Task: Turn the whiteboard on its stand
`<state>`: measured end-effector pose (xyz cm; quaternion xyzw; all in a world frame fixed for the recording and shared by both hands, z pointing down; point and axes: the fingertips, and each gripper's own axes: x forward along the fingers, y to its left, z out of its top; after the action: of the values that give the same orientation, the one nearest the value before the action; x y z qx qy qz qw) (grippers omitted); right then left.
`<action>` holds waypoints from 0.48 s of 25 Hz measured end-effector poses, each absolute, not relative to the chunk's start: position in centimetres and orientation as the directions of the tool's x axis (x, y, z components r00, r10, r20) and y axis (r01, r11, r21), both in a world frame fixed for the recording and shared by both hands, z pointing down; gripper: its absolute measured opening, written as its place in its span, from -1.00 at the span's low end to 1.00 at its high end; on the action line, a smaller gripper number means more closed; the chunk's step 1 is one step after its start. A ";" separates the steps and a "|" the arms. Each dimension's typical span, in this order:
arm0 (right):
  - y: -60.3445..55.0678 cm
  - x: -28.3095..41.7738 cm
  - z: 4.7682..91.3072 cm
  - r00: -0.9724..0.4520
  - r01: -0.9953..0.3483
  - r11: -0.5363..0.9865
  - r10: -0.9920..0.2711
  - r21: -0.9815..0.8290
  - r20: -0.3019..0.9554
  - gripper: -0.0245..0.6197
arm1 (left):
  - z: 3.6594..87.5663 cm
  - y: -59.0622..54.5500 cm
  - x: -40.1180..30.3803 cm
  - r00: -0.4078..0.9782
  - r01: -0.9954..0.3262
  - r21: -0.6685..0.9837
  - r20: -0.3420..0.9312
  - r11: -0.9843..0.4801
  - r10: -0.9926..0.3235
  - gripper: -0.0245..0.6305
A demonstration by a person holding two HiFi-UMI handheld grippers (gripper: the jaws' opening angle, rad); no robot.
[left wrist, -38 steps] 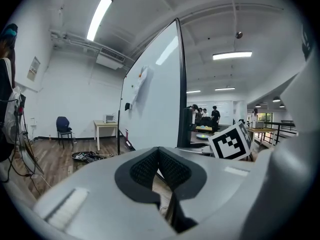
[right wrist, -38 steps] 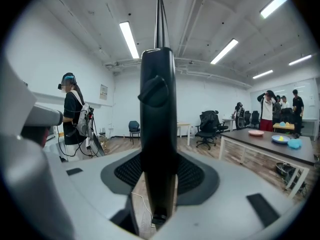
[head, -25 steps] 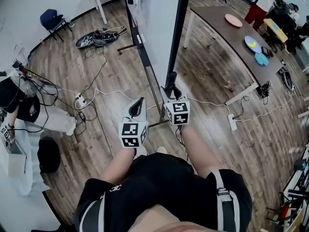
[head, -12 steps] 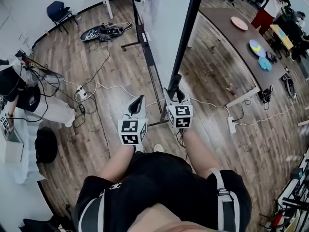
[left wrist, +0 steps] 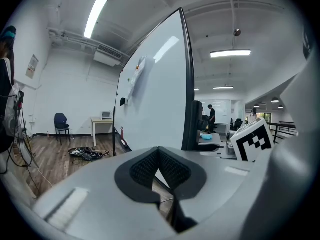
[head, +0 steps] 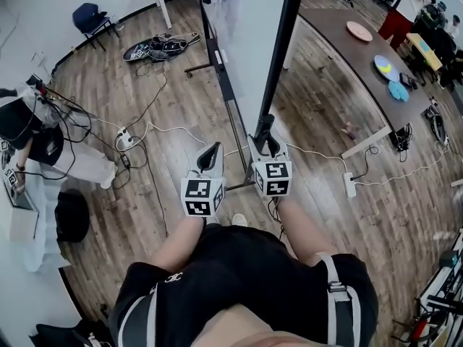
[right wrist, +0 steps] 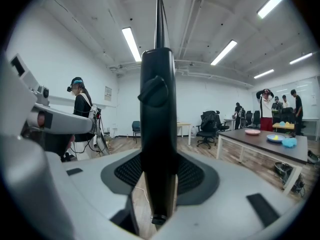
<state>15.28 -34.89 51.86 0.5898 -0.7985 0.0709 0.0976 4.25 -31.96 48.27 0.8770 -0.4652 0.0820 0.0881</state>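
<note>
The whiteboard (head: 246, 27) stands upright on its black wheeled stand (head: 226, 107), seen from above in the head view. My right gripper (head: 265, 126) is shut on the board's black side frame (head: 279, 56). In the right gripper view that frame post (right wrist: 159, 134) rises between the ribbed pads (right wrist: 192, 176), which press on both sides. My left gripper (head: 211, 152) hangs just left of it, near the board's white face (left wrist: 155, 99). Its pads (left wrist: 146, 167) meet with nothing between them. The right gripper's marker cube (left wrist: 255, 139) shows in the left gripper view.
A brown table (head: 340, 38) with plates stands to the right, and people are beyond it (head: 405, 2). Cables and power strips (head: 123, 139) lie on the wooden floor to the left. A person (head: 29, 143) is at the far left. A gear pile (head: 155, 49) and a blue chair (head: 90, 16) are behind.
The board's black frame and my right gripper on it have drifted slightly to the right in the head view. The left gripper has followed a little, staying shut.
</note>
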 end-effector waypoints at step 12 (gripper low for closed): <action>-31.4 16.6 51.8 -0.257 -0.965 0.263 -0.943 -0.001 0.212 -0.32 | 48.1 -29.7 3.2 0.613 -0.785 0.066 0.218 -0.615 -0.759 -0.89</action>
<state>16.63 -31.40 51.79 0.6035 -0.7902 0.0651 0.0844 3.19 -29.67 48.07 0.8948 -0.4316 0.0843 0.0777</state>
